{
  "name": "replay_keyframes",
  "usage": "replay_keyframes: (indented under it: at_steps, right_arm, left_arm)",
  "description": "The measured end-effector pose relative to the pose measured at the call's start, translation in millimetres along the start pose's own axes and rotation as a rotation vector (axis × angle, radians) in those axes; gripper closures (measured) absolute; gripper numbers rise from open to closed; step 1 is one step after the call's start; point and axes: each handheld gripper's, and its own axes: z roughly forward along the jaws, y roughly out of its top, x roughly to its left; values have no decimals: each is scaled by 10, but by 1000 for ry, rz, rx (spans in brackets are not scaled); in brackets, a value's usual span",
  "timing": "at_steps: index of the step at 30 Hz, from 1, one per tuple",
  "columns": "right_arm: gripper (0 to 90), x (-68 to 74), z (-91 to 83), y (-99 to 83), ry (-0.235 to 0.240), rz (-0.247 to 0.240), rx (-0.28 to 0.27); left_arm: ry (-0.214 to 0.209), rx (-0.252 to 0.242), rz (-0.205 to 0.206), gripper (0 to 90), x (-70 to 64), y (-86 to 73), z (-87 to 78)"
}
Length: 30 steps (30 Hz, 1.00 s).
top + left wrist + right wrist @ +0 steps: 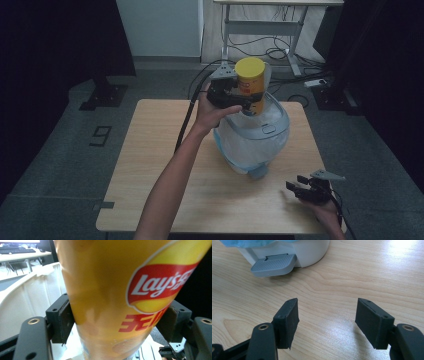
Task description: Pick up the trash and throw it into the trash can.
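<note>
1. The left gripper [245, 102] is held up over the far middle of the wooden table [150, 165]; its jaws pinch a yellow chip can [250, 82] from both sides, about the can's lower half; the can stands close to upright in the grip, its yellow lid on top.
2. In the left gripper view the yellow chip can [105, 290] runs from the top edge down between the two black pads [63, 320]; the left pad presses flat on the can's wall, the right pad meets it at the red logo's lower edge; the can leans a little, wider at the top of that view.
3. The can hangs just above the open mouth of a white pedal bin [272, 131] lined with a pale blue bag; the bin's raised lid [32, 292] stands just behind the can; whether the can's base touches the liner cannot be told.
4. The right gripper [296, 184] rests low near the table's near right corner, well apart from the can; its jaws stand spread with nothing between them.
5. In the right gripper view the right gripper [327, 315] hovers close over bare wood; the bin's grey pedal [273, 265] lies ahead and to the left, apart from the jaws.
</note>
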Motion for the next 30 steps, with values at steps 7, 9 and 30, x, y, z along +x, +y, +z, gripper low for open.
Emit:
replay_keyframes:
  at_steps: [7,9,30]
  right_arm:
    - [346,8,16,1,3,-12,8]
    - [346,2,13,2,3,-9,6]
    - [346,-2,2,-7,3,-2,6]
  left_arm:
    - [-5,8,1,247,0,61,152]
    - [-4,13,0,246,6,69,195]
    - [54,35,-18,129,67,3,240]
